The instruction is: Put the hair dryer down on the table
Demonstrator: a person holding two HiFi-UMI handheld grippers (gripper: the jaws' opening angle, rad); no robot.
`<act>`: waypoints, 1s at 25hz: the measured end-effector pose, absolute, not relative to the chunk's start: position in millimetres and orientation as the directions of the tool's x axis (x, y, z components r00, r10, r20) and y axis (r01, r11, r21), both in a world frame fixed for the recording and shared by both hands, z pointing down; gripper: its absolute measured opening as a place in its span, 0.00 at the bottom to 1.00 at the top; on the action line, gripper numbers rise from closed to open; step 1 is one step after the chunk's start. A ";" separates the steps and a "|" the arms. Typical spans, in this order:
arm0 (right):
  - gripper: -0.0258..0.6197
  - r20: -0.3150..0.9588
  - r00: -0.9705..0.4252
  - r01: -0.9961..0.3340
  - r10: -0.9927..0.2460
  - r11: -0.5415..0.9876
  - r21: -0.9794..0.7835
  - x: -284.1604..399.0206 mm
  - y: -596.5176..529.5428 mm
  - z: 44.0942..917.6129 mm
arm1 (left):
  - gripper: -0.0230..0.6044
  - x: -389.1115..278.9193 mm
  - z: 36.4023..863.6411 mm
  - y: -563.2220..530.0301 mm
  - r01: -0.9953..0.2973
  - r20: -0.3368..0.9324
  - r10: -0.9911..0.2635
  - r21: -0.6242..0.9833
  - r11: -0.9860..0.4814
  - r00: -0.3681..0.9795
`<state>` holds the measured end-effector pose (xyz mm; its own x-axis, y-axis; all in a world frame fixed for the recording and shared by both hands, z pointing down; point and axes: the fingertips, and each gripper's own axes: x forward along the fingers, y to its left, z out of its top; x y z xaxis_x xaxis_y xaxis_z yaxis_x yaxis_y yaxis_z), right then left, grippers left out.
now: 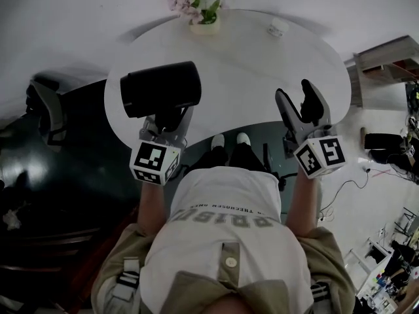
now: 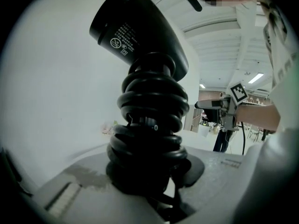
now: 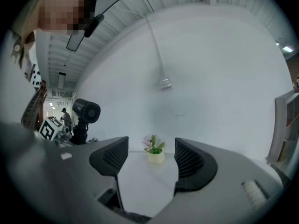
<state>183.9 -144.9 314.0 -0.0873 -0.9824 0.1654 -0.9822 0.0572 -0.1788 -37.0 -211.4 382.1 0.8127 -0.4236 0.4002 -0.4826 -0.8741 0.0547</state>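
Firmly, the left gripper (image 1: 166,120) clamps a cord-wrapped, barrel-shaped hair dryer (image 1: 160,88).

The table (image 1: 242,84) is open across its middle. The dryer (image 1: 160,89) hangs over its left part. At the far rim stand a flower pot (image 1: 204,23) and a small white thing (image 1: 277,27), perhaps a cup. A chair (image 1: 49,113) stands beside the left edge.

A matt black plastic hair dryer (image 1: 160,88) is seen above the smooth white table (image 1: 242,70); its coiled cord (image 2: 149,125) is glossier.
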 end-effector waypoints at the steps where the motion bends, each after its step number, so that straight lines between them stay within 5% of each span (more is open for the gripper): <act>1: 0.50 0.175 -0.095 -0.983 -0.980 0.065 -0.171 182.9 -146.1 316.0 | 0.20 -35.5 385.1 -211.2 -0.478 0.406 -0.416 0.059 -0.876 0.813; 25: 0.60 0.501 -0.467 -0.824 -0.728 0.564 0.052 142.1 -181.4 385.2 | 0.20 -6.5 472.0 -194.6 -0.402 0.641 -0.267 0.072 -0.913 0.720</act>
<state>142.1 -181.4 385.2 -0.4671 -0.7284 0.5012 -0.8239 0.5643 0.0521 -6.5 -194.6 472.0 0.7200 -0.2666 0.6408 -0.4023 -0.9127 0.0723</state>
